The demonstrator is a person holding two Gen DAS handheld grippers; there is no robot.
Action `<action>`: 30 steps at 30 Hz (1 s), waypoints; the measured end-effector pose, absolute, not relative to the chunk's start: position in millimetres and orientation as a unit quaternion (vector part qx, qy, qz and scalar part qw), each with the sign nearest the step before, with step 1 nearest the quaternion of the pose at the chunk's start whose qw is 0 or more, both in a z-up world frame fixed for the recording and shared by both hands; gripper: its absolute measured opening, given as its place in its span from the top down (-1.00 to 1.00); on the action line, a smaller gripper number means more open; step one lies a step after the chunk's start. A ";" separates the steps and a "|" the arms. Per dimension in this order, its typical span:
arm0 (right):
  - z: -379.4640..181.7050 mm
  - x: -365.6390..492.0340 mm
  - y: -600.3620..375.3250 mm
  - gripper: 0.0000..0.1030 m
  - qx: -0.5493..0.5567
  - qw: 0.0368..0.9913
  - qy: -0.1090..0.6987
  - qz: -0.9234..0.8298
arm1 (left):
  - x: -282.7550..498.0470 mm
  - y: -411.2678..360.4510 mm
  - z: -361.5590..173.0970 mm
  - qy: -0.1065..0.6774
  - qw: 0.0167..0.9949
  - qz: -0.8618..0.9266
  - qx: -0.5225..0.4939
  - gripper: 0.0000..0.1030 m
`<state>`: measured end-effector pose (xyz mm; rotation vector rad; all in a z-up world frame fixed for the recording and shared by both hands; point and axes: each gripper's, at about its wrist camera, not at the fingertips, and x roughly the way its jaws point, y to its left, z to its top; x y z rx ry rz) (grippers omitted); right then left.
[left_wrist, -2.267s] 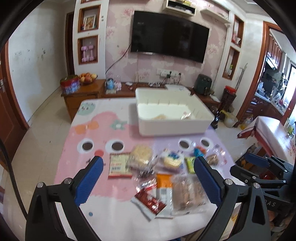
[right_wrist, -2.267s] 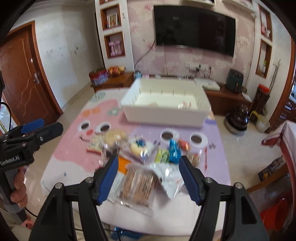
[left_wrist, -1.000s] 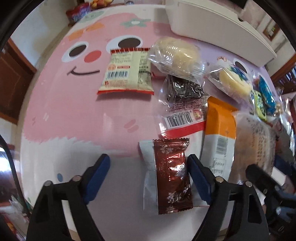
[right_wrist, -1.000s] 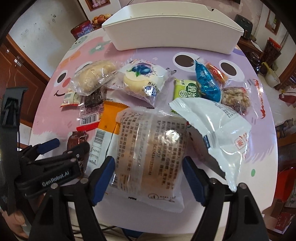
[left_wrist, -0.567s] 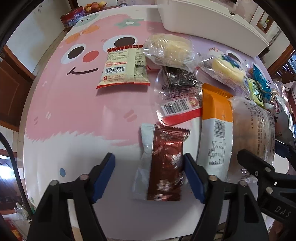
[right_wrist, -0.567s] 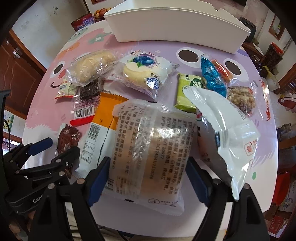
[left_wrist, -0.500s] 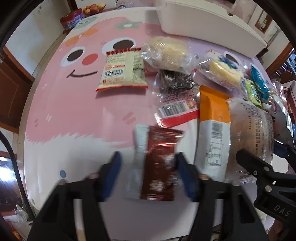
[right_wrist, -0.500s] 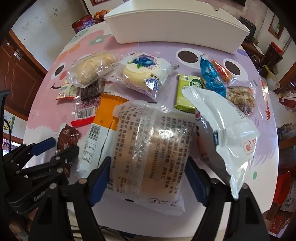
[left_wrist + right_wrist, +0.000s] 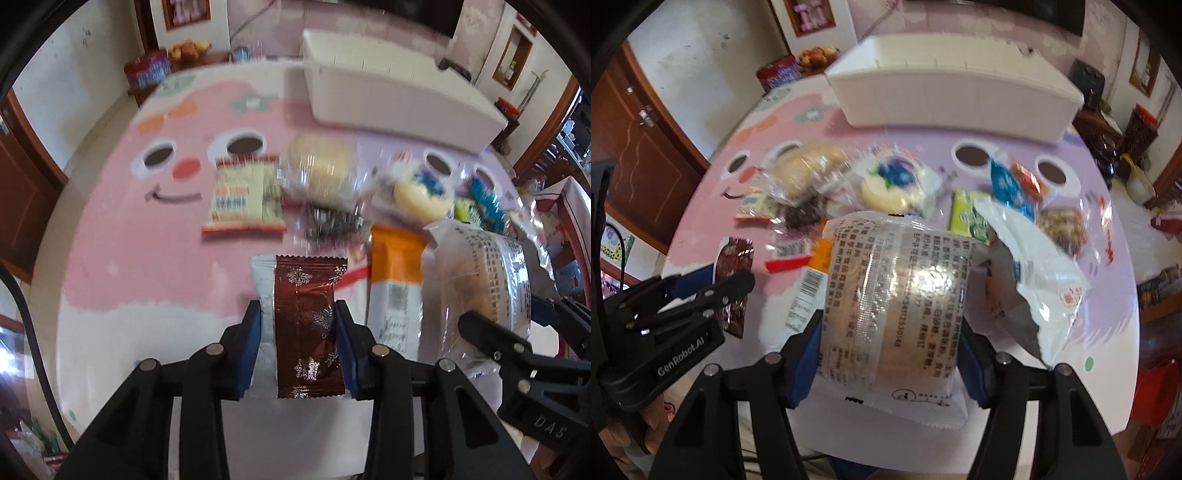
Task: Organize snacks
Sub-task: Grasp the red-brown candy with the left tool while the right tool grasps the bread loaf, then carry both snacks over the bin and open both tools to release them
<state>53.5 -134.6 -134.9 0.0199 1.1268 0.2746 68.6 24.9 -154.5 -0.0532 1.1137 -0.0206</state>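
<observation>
My left gripper (image 9: 298, 345) is shut on a brown snowflake-print snack packet (image 9: 308, 325) and holds it above the near edge of the pink cartoon tablecloth (image 9: 122, 229). My right gripper (image 9: 890, 354) is shut on a clear-wrapped round cake packet (image 9: 894, 299), lifted off the table. The left gripper with its brown packet (image 9: 733, 273) shows at the left of the right wrist view. A white storage bin (image 9: 391, 92) stands at the far side of the table; it also shows in the right wrist view (image 9: 953, 88).
Several snacks lie between me and the bin: a red-and-white packet (image 9: 242, 195), a bun in clear wrap (image 9: 321, 162), a blueberry bun (image 9: 897, 181), an orange packet (image 9: 397, 280), a crumpled white wrapper (image 9: 1034, 273), green (image 9: 967, 218) and blue (image 9: 1006, 184) packets.
Both grippers have closed on their packets and lifted them off the table. The views have tilted up toward the white bin.
</observation>
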 end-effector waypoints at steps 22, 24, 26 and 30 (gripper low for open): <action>78.0 145.1 -183.5 -0.26 0.016 0.923 0.361 0.134 | 160.6 1.8 40.7 0.375 0.926 -0.043 0.013 0.30; 93.4 160.0 -189.6 -0.27 0.010 0.929 0.349 0.122 | 175.6 2.3 53.0 0.372 0.927 -0.043 0.007 0.30; 104.6 175.0 -195.3 -0.27 0.011 0.932 0.342 0.118 | 193.4 1.5 64.1 0.372 0.927 -0.045 0.001 0.30; 117.3 210.9 -201.8 -0.27 0.009 0.935 0.339 0.105 | 226.5 -3.6 77.5 0.363 0.931 -0.034 0.010 0.29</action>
